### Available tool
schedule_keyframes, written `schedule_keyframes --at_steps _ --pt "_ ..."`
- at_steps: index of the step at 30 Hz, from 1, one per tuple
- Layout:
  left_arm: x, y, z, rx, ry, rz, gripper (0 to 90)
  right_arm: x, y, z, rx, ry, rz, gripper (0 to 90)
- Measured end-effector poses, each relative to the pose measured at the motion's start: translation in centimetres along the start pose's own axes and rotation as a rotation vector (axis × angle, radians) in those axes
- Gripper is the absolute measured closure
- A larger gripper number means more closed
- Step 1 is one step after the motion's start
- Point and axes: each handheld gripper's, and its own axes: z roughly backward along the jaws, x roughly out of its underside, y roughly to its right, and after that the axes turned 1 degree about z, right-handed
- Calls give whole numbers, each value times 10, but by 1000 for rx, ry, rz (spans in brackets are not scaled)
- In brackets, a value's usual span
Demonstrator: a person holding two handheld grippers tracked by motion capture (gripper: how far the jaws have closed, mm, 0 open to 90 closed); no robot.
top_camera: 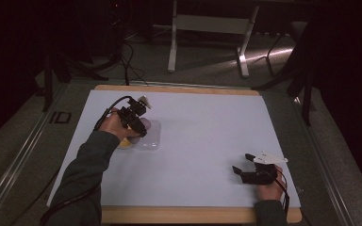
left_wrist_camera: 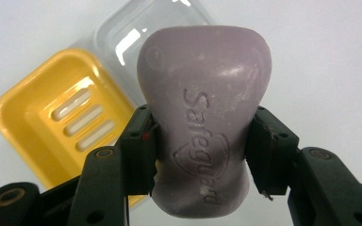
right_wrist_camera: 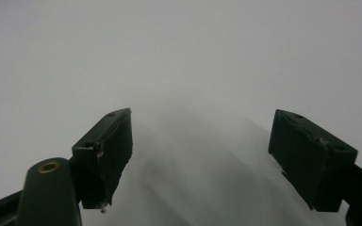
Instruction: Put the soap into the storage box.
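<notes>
Though dim overhead, soap (left_wrist_camera: 205,127) between tool (left_wrist_camera: 200,150) jaws.

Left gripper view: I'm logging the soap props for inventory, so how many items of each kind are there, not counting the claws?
Purple soap bar, clamped in the left claw: 1
Yellow soap dish tray: 1
Clear plastic lid: 1
Total: 3

High view is pretty dim, room edges go almost black, and only the white desk (top_camera: 193,141) sheet and a floor streak behind it catch light. Left gripper view is bright and sharp, with glare on the clear lid (left_wrist_camera: 122,33). Right gripper view is murky, with soft shadows between the jaws.
</notes>
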Motion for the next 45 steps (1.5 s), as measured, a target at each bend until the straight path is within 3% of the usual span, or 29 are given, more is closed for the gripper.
schedule_keyframes --at_steps 24,40,45 --pt "19 -31 -1 -32 0 102 498 0 0 0 2 1 1 219" --pt "27 -48 -16 -45 -5 179 498 0 0 0 3 0 3 218" --pt "30 -52 -21 -34 17 209 498 0 0 0 4 0 2 218"
